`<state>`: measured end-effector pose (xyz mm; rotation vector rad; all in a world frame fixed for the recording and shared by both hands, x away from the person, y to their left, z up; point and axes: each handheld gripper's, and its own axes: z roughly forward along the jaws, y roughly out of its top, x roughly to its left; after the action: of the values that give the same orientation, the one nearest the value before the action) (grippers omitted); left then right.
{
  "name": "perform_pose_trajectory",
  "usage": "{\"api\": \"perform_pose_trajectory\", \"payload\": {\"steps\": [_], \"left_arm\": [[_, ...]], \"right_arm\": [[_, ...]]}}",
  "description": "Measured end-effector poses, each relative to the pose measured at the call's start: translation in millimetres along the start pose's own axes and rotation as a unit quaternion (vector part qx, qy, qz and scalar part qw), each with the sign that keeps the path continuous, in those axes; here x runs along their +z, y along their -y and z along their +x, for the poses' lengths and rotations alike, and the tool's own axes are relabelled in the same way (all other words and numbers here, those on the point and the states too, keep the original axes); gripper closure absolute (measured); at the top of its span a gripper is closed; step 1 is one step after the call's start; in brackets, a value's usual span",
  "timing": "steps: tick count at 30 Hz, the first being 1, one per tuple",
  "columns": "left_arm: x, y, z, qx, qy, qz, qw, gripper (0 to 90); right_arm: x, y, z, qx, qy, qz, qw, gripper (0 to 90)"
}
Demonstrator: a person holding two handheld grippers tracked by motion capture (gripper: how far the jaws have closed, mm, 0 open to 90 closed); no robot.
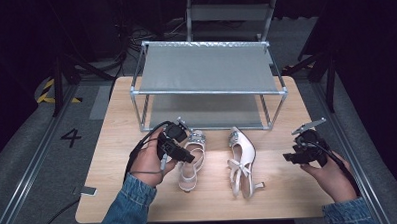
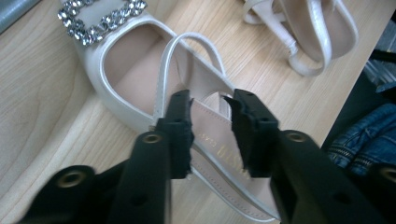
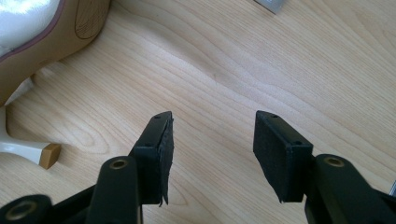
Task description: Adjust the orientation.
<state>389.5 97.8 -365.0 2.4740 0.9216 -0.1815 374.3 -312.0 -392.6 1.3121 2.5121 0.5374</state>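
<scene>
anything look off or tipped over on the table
Yes: the right shoe lies tipped on its side, its sole and heel showing in the right gripper view, while the left shoe sits upright. Nothing looks damaged or spilled.

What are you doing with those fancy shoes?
A person sits at a wooden table with a gripper in each hand. Two white shoes lie there in front of a grey shoe rack. The left gripper is over the left shoe, its jaws apart around the heel end and strap, not squeezing. The right gripper is open over bare wood, beside the right shoe, which lies on its side. No shoe is on the rack yet.
</scene>
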Motion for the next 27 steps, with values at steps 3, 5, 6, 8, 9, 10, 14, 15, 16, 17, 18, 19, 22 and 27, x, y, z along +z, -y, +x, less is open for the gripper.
{"api": "perform_pose_trajectory", "payload": {"steps": [3,5,6,8,9,10,14,15,16,17,18,19,22,27], "left_arm": [[-5.2,-0.9,-6.1,0.009,0.004,-0.019,0.9998,61.3],[-5.9,-1.4,-9.9,0.012,0.007,-0.022,0.9997,61.3],[-4.9,-1.9,-11.2,0.017,0.01,-0.026,0.9995,61.3],[0.2,-3.8,-14.9,0.018,0.006,-0.026,0.9995,60.7],[3.5,-4.5,-15.6,0.015,0.005,-0.027,0.9995,60.3],[6.8,-5.4,-15.7,0.012,0.007,-0.025,0.9996,60.4],[22.7,-8.7,-15.6,-0.016,0.001,-0.019,0.9997,60.2],[27.2,-9.6,-15.2,-0.023,-0.001,-0.016,0.9996,59.7],[29.8,-9.9,-15.1,-0.029,-0.002,-0.016,0.9994,59.3],[33.3,-10.2,-14.5,-0.033,-0.002,-0.017,0.9993,58.8],[37.0,-10.2,-14.0,-0.038,-0.002,-0.021,0.9991,57.7],[39.6,-10.7,-13.4,-0.039,-0.007,-0.016,0.9991,56.4],[50.1,-10.6,-10.1,-0.049,-0.009,-0.022,0.9985,53.1],[61.1,-11.3,-8.3,-0.059,-0.01,-0.021,0.998,55.2]], "right_arm": [[0.6,-1.0,0.6,-0.002,0.0,0.001,1.0,47.9],[0.9,-1.9,1.5,-0.004,-0.001,0.0,1.0,47.9],[1.1,-2.1,1.9,-0.004,-0.001,0.0,1.0,47.9],[1.7,-2.9,2.8,-0.007,0.0,0.001,1.0,47.9],[2.2,-3.3,3.2,-0.008,0.0,0.001,1.0,47.9],[2.4,-3.6,3.7,-0.008,-0.001,0.002,1.0,47.8],[2.9,-4.3,4.7,-0.011,-0.001,0.002,0.9999,47.5],[2.8,-4.3,4.8,-0.011,-0.001,0.002,0.9999,47.5],[2.6,-4.3,4.8,-0.01,-0.001,0.002,0.9999,47.5],[2.5,-4.2,4.8,-0.01,0.0,0.002,0.9999,47.4],[2.4,-4.0,4.6,-0.009,-0.001,0.002,1.0,47.4],[2.4,-3.8,4.3,-0.009,-0.001,0.002,1.0,47.3],[2.7,-3.2,3.7,-0.008,-0.001,0.003,1.0,47.2],[3.7,-2.5,3.7,-0.008,-0.001,0.004,1.0,46.9]]}}
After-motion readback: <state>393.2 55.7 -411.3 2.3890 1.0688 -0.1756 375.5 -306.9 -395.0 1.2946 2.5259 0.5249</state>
